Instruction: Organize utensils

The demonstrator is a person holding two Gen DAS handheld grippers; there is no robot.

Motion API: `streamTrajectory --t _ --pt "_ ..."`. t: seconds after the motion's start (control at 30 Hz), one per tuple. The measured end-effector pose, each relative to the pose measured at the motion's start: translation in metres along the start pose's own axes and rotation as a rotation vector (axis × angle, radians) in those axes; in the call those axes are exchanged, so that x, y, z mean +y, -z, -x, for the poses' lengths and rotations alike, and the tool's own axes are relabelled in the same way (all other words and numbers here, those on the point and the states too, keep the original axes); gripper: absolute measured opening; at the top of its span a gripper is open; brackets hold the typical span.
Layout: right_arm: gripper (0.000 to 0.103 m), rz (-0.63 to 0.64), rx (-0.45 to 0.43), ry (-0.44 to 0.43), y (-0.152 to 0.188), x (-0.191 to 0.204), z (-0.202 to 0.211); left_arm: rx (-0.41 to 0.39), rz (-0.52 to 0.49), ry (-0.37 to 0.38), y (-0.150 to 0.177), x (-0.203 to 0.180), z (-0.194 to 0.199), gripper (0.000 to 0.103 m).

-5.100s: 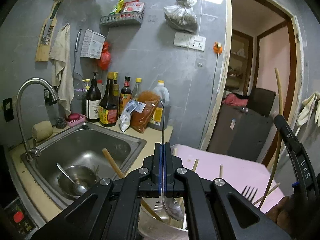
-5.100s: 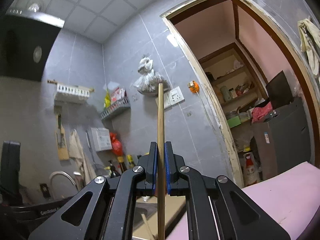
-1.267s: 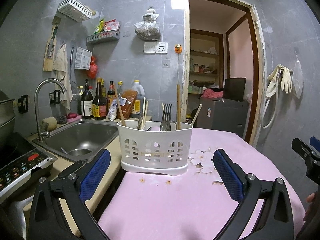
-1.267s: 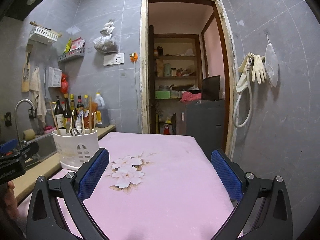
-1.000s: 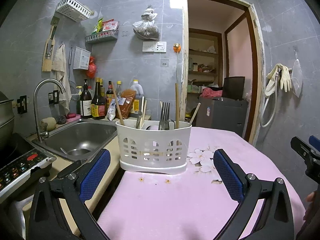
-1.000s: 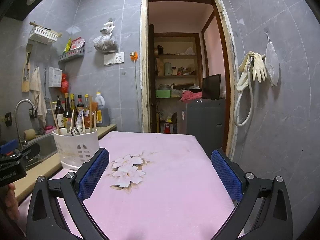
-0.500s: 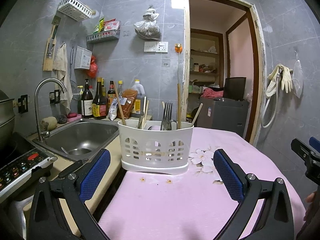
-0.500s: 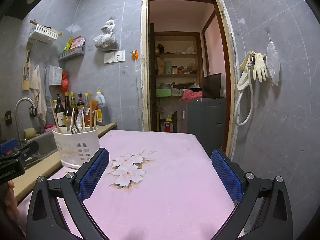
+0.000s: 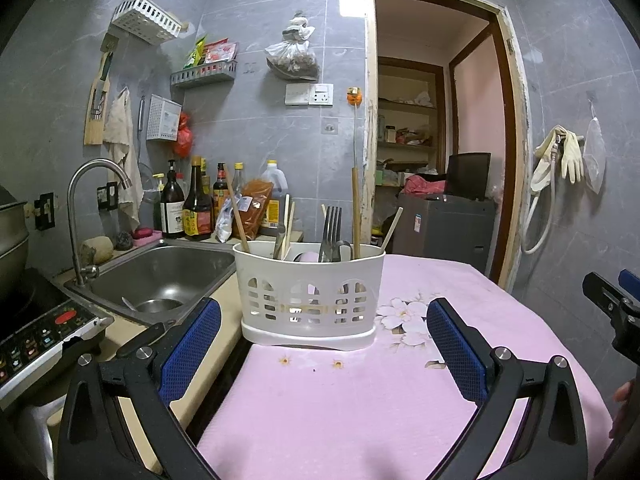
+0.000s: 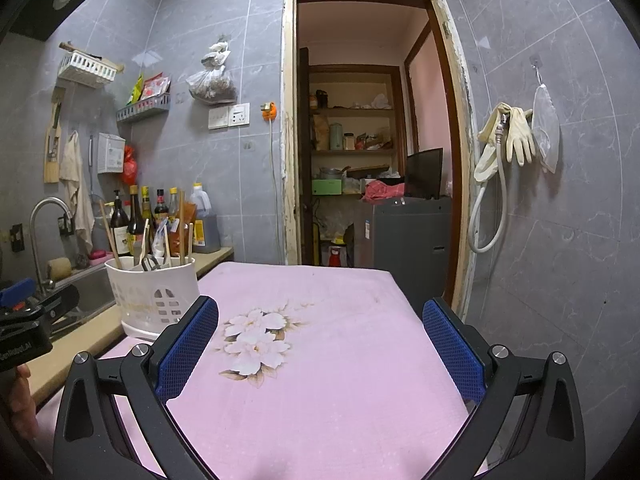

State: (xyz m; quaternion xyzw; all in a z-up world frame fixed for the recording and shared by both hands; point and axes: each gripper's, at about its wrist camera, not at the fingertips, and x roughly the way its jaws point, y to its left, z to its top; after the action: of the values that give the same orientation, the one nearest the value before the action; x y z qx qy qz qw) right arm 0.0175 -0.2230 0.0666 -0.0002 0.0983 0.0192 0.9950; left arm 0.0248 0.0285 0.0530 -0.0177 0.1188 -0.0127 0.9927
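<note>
Several utensils, a fork [image 9: 331, 232] and wooden chopsticks [image 9: 355, 212] among them, stand upright in my white caddy [image 9: 310, 295], which sits at the tabletop [image 9: 360, 400] edge beside the sink [image 9: 160, 272]. My left tool [image 9: 320, 344] is spread wide just short of the caddy, gripping nothing. My right tool [image 10: 320, 344], well off to the caddy's right, also gapes empty above the pink cloth.

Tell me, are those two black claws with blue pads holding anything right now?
Nothing is held. The left gripper and the right gripper are both wide open and empty above the pink tablecloth.
</note>
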Motion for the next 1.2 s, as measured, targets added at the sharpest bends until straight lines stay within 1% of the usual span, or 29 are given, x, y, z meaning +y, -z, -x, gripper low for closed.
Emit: streamTrajectory --t 1.2 --pt "0.103 0.002 0.005 -0.003 -0.0073 0.0057 -0.0006 0.009 0.007 0.002 0.0025 0.0044 -0.0016 0.101"
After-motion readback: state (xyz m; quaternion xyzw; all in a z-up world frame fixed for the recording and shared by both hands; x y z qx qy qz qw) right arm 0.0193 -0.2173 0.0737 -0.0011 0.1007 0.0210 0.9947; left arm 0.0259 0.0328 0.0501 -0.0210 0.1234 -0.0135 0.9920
